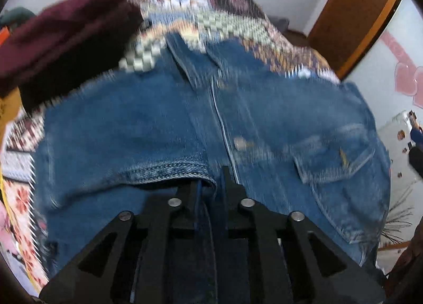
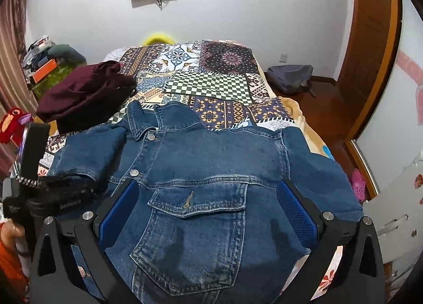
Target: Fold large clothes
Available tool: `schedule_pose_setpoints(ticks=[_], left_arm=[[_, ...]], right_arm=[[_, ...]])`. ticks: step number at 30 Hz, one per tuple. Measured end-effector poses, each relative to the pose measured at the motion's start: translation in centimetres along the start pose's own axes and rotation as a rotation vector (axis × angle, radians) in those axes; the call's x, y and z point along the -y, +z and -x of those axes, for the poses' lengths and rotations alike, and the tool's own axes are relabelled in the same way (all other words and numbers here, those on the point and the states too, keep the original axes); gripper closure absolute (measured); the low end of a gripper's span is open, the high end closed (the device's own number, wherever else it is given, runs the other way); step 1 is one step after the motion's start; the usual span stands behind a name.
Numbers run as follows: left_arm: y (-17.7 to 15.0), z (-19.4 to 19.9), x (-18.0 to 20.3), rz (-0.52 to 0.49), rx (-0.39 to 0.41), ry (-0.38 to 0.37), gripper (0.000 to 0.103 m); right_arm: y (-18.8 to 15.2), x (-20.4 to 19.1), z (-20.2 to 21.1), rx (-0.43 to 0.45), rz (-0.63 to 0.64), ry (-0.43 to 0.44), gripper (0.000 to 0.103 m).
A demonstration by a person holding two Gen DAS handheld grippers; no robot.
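Right wrist, denim jacket (image 2: pixel 206 171), no legible writing

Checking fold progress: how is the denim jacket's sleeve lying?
Folded in: one sleeve lies across the denim jacket front; the other looks spread.

- A blue denim jacket (image 2: pixel 211 171) lies front up on the patterned bedspread (image 2: pixel 219 84), collar toward the far end.
- Its metal buttons and flapped chest pocket show.
- One sleeve is folded across the front.
- A dark maroon garment (image 2: pixel 84 95) sits bunched just beyond the collar.
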State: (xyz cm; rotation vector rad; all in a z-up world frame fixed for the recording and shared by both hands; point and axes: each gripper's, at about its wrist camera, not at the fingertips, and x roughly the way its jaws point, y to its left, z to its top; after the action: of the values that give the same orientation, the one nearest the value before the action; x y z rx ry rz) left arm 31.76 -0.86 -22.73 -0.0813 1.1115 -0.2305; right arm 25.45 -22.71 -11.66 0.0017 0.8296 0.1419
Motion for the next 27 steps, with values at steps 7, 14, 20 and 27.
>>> schedule_pose_setpoints(ticks=[7, 14, 20, 27], left_arm=[[-0.9, 3.9, -1.1, 0.035, 0.047, -0.038, 0.052], [-0.2, 10.0, -6.2, 0.165, 0.215, -0.029, 0.036], [-0.7, 11.2, -13.4, 0.363, 0.247, -0.017, 0.034], [-3.5, 7.5, -19.9, 0.555, 0.149, -0.06, 0.034]], right_arm=[[0.0, -0.4, 0.5, 0.014, 0.008, -0.007, 0.0], [0.4, -1.5, 0.6, 0.029, 0.039, -0.014, 0.0], [0.6, -2.2, 0.3, 0.028, 0.057, -0.015, 0.0], [0.5, -2.5, -0.4, 0.008, 0.073, -0.032, 0.0]])
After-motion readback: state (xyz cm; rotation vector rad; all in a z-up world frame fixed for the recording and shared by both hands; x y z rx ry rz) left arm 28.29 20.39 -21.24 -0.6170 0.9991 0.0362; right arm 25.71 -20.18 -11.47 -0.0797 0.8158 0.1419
